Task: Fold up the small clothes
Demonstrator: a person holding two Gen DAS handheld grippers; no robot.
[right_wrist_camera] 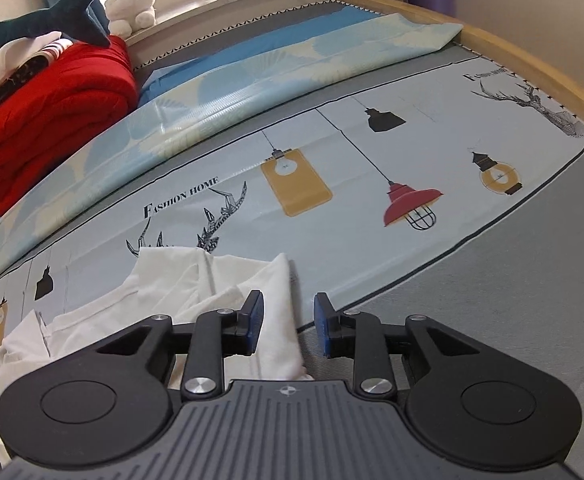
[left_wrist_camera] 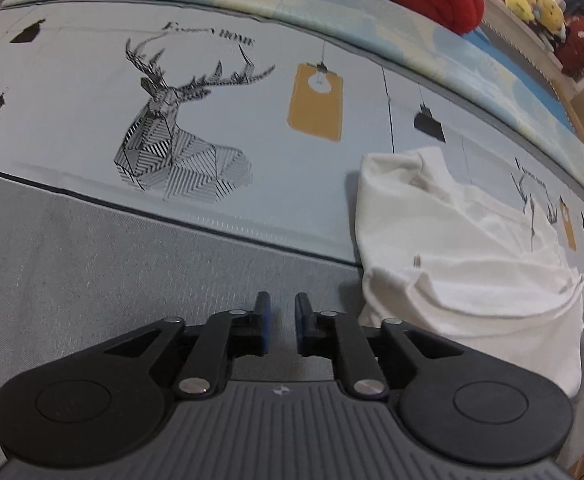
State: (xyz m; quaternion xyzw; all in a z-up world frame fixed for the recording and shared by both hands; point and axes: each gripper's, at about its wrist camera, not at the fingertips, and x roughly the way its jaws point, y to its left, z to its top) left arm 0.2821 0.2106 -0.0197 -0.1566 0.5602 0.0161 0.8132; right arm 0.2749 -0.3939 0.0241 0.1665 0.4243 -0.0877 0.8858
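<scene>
Ahead and left of the left gripper (left_wrist_camera: 280,322): bare bedsheet (left_wrist_camera: 92,248). Right: white garment (left_wrist_camera: 464,248) obstructs. Right gripper (right_wrist_camera: 288,322): garment edge between parted fingers.

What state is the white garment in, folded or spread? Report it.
Neither: the white garment lies crumpled in loose, uneven folds on the bed sheet. Both the left gripper and right gripper are open, holding nothing.
</scene>
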